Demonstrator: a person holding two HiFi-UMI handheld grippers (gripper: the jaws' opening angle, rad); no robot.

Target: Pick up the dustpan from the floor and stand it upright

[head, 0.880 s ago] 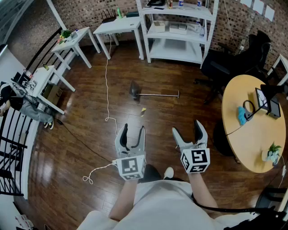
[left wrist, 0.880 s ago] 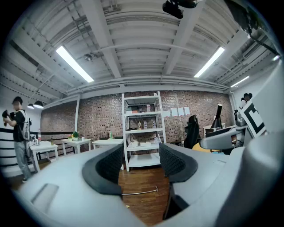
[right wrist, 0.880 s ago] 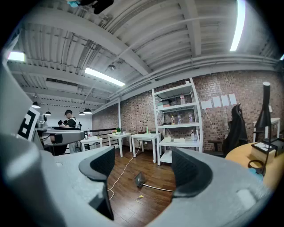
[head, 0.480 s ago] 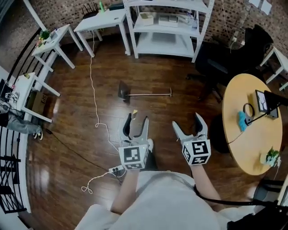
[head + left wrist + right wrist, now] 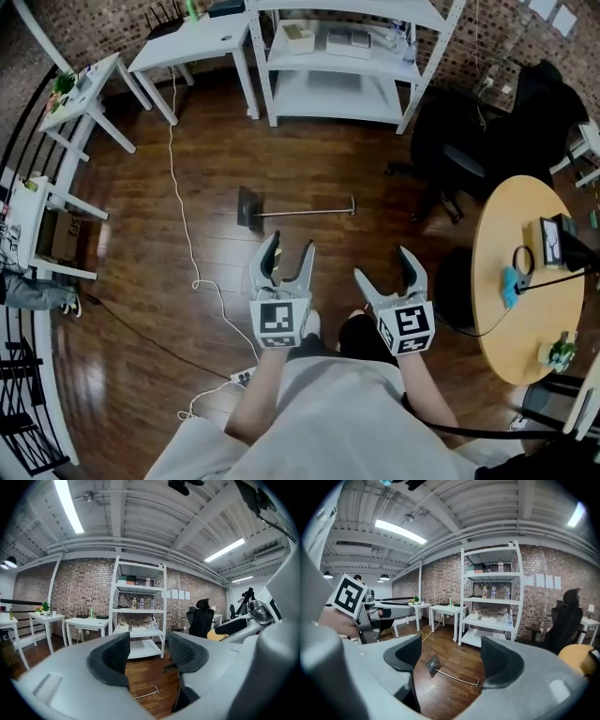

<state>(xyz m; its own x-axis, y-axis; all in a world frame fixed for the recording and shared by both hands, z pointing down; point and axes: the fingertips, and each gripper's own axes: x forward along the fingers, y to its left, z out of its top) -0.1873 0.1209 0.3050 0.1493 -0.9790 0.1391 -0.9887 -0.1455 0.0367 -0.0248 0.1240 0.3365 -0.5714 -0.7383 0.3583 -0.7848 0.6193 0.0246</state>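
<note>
You stood in an office-style loft: a brick wall (image 5: 103,23) ran along the far side with white shelving (image 5: 328,94) and white desks (image 5: 187,42) against it, a black office chair (image 5: 459,150) and a round wooden table (image 5: 502,319) stood at the right, and dark wood floor (image 5: 309,159) lay underfoot.

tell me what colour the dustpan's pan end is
Dark grey. The dustpan shows best in the head view.
</note>
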